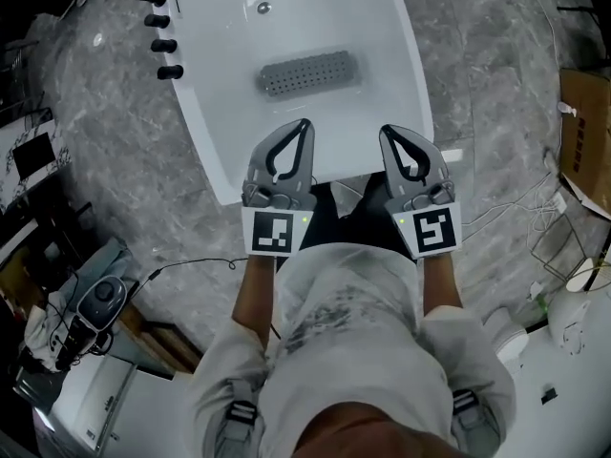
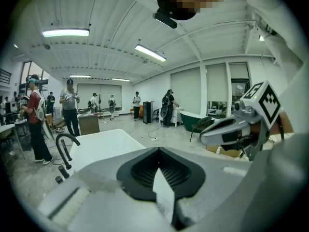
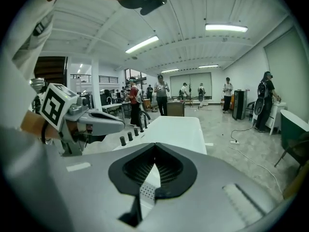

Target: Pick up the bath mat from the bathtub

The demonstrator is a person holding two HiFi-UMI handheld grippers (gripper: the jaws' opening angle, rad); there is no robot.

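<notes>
A grey perforated bath mat lies flat on the floor of the white bathtub, towards its middle. Both grippers hover side by side over the tub's near rim, short of the mat and pointing towards it. The left gripper has its jaws shut tip to tip, nothing between them. The right gripper is also shut and empty. In the left gripper view the closed jaws point over the tub, with the right gripper alongside. The right gripper view shows its own closed jaws and the left gripper.
A black faucet with knobs stands on the tub's left rim, and a drain sits at the far end. Cables and a cardboard box lie on the floor at right, equipment at left. People stand far off.
</notes>
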